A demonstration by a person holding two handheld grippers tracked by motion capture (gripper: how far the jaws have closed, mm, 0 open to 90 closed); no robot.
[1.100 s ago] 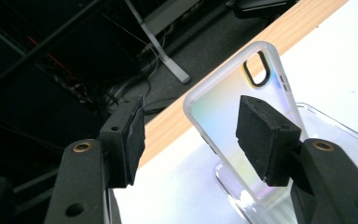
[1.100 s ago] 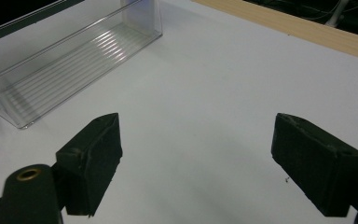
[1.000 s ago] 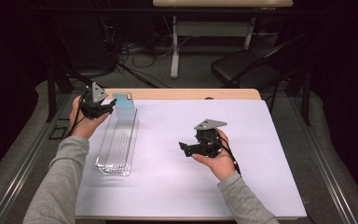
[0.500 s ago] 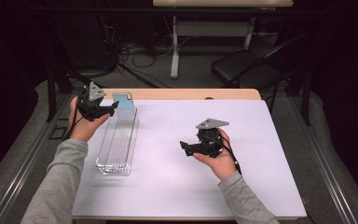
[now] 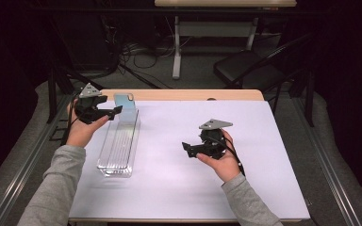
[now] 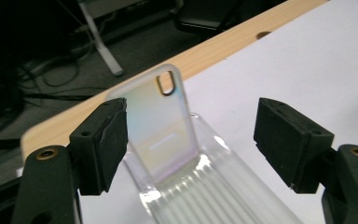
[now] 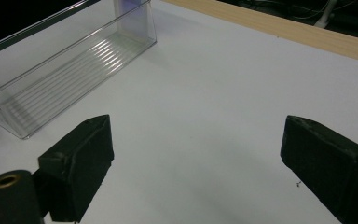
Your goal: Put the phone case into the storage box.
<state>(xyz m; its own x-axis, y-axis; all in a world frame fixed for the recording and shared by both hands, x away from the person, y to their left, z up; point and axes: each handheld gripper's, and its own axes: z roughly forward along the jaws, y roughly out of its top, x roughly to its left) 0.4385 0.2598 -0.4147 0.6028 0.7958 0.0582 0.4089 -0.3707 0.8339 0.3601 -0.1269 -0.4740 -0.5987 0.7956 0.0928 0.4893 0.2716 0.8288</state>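
Left gripper (image 5: 118, 109) just lifted off with jaws opening, right gripper (image 5: 187, 148) idles spread, so the leaning phone case (image 6: 161, 125) could tip out of the clear tray (image 5: 118, 150).

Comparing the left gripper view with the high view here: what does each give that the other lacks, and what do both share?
Left gripper view alone: the phone case's camera cutout and the open jaws standing clear of the case. High view alone: both hands, the right gripper, the whole white mat. Shared: the iridescent phone case upright at the far end of the clear tray, and the left gripper.
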